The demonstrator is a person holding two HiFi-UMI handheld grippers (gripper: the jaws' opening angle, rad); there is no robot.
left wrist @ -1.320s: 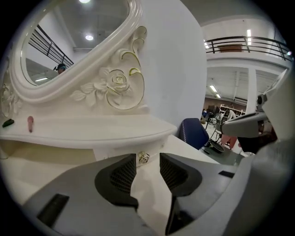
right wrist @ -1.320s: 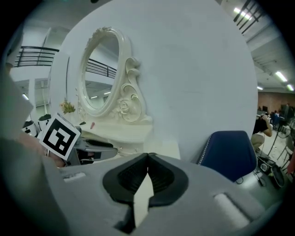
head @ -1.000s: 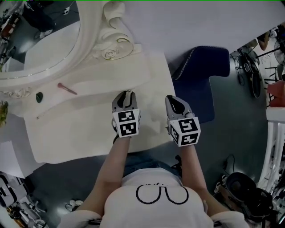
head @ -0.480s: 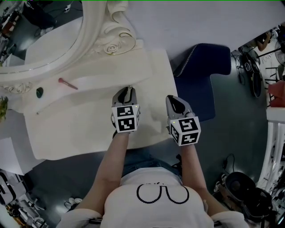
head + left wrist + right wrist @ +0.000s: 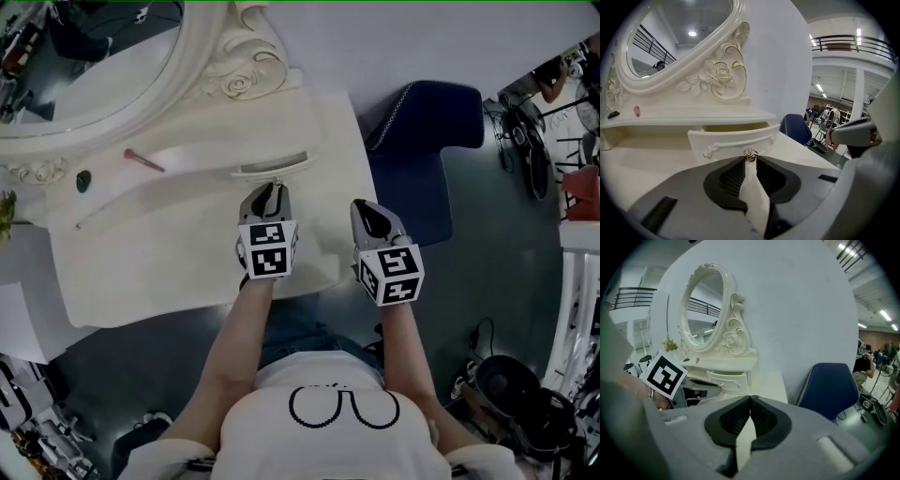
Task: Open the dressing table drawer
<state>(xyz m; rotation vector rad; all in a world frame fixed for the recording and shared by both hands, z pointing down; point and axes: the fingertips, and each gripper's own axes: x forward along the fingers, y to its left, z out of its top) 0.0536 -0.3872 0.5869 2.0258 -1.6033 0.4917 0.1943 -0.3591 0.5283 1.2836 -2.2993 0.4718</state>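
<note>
Left tool (image 5: 273, 186), right tool (image 5: 750, 397), one knob (image 5: 750, 153)

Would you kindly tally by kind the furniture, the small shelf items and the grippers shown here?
Furniture: 2 (cream dressing table, dark blue upholstered chair)
Small shelf items: 2 (pink stick, dark green object)
Grippers: 2 (left gripper shut on the metal drawer knob, right gripper)
Total: 6

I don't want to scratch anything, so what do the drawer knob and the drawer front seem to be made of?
Drawer knob: probably metal, polished silver; it shows bright glints.
Drawer front: likely painted wood or board, smooth cream-white with a soft sheen and raised trim.
</note>
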